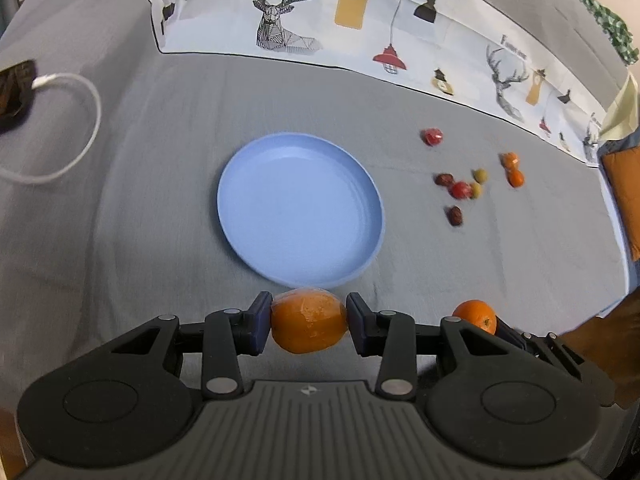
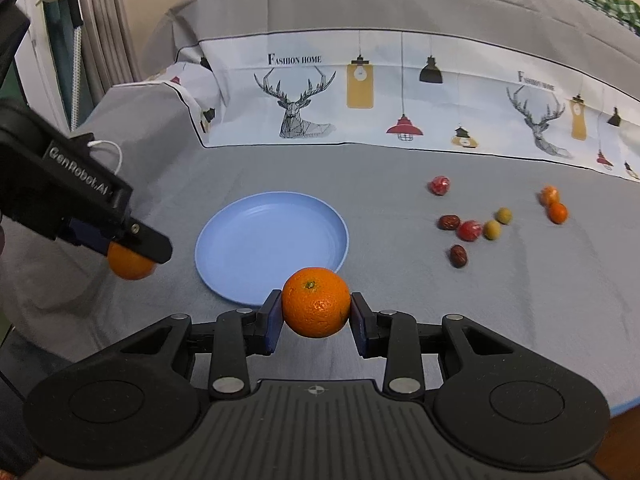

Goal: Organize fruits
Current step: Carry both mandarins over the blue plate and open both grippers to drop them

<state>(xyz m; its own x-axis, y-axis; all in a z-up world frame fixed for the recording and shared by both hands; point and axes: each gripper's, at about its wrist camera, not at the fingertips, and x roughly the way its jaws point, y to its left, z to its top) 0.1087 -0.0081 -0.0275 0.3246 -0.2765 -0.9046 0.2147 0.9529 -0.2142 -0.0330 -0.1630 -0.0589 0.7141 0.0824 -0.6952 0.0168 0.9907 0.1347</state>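
Oranges clamped in both claws, plate just ahead

Left gripper [image 1: 308, 326]: my pads are clamped on a wrapped orange [image 1: 308, 326], film glinting on its skin. Right gripper [image 2: 316, 304]: clamped on a bare orange [image 2: 316, 304], stem scar facing up toward the lens. Neither fruit touches the cloth.

Key relation: the blue plate [image 1: 240, 216] lies straight ahead of and below both claws, its near rim just beyond each held orange. It holds nothing. From my left claw the plate is dead centre; from my right it sits ahead and slightly to the left. Left claw appears the nearer. Both oranges are roundish, no long axis to mind. Judgement: next move is forward and down over the rim, then release.

Loose small fruit [image 2: 470, 230] (red, brown, olive-green, orange) lies ahead and well to the right of both claws, apart from the plate.

Surface: grey cloth [image 2: 400, 300], soft and creased; round fruit may roll. Printed deer-and-lamp fabric [image 2: 304, 108] runs along the far edge. White cable [image 1: 80, 128] far left of my left claw.
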